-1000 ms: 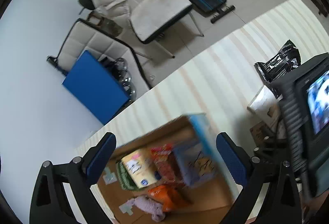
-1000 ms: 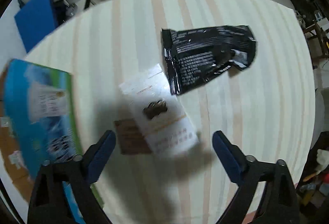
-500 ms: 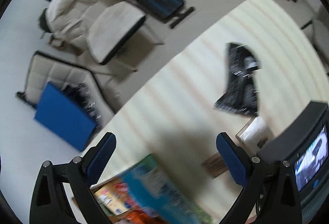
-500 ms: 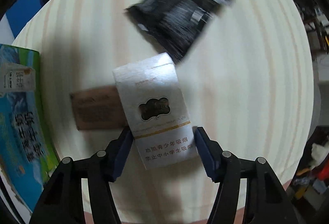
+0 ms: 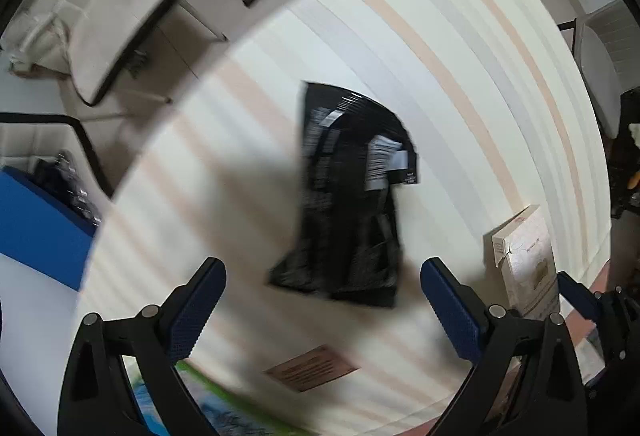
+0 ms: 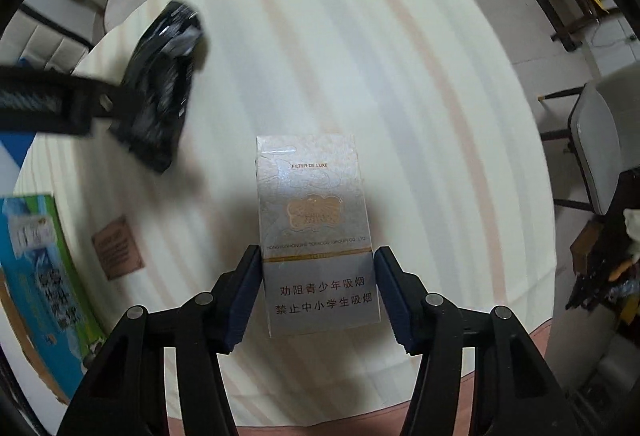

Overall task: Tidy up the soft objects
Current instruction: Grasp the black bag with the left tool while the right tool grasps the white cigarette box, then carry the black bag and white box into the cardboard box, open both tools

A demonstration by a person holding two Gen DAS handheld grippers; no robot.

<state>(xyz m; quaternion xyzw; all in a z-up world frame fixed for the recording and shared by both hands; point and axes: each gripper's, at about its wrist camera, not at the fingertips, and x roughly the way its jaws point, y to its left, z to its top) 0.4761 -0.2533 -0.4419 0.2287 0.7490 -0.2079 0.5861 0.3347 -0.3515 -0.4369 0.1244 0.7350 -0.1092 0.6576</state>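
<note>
My right gripper [image 6: 316,288] is shut on a white cigarette pack [image 6: 314,228] and holds it upright above the striped round table [image 6: 360,56]. The pack also shows at the right of the left wrist view [image 5: 524,260]. My left gripper [image 5: 324,300] is open and empty, just short of a black plastic pouch [image 5: 352,196] lying flat on the table. The pouch shows at the upper left of the right wrist view [image 6: 160,88], partly behind the left gripper's arm.
A small brown card [image 5: 312,372] lies on the table near me [image 6: 116,248]. A blue-green carton flap [image 6: 40,276] sits at the table's left edge. Chairs with beige cushions [image 5: 116,20] and a blue board [image 5: 36,228] stand beyond the table.
My right gripper has closed on the cigarette pack and lifted it upright off the table. My left gripper has swung away from the carton toward the black pouch.
</note>
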